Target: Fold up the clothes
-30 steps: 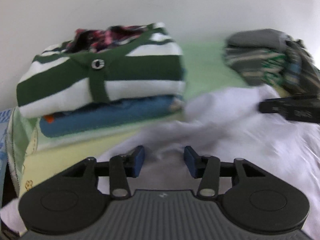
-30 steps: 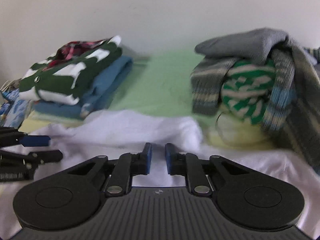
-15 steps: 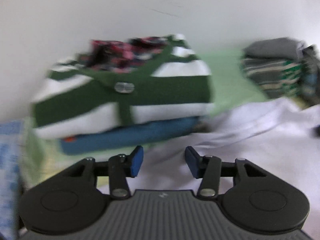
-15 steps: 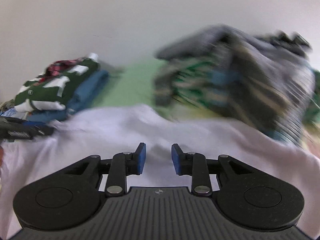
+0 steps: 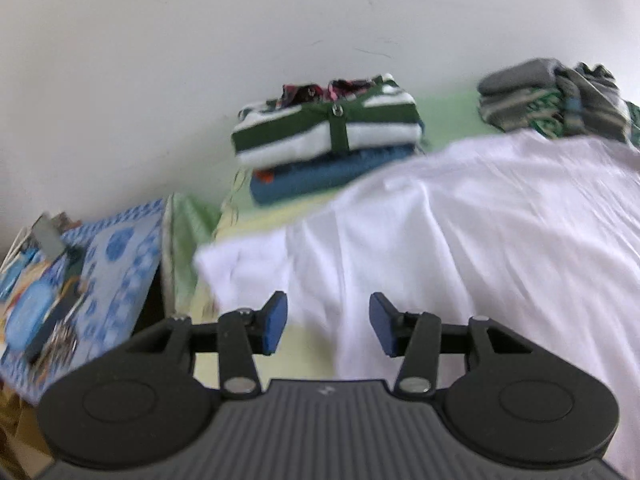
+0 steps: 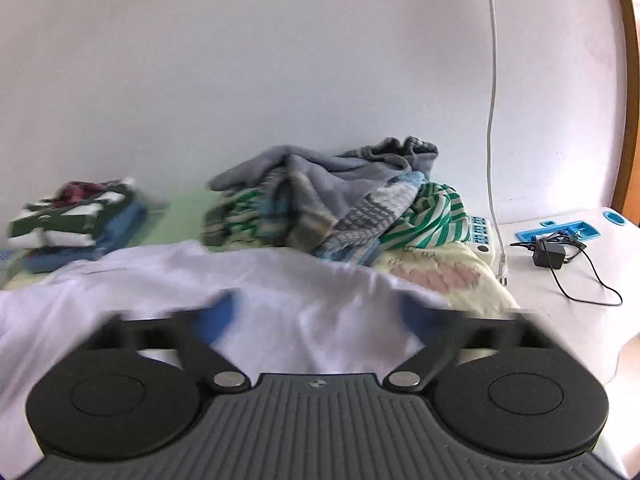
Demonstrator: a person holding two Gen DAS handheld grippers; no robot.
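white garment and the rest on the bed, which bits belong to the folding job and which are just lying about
Job: white garment, folded stack, unfolded heap, left tool, right tool.

Lying about: power adapter, blue tray, white cable, blue patterned cloth.

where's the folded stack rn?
The folded stack sits upper centre in the left wrist view, against the wall, behind the white garment; far left in the right wrist view.
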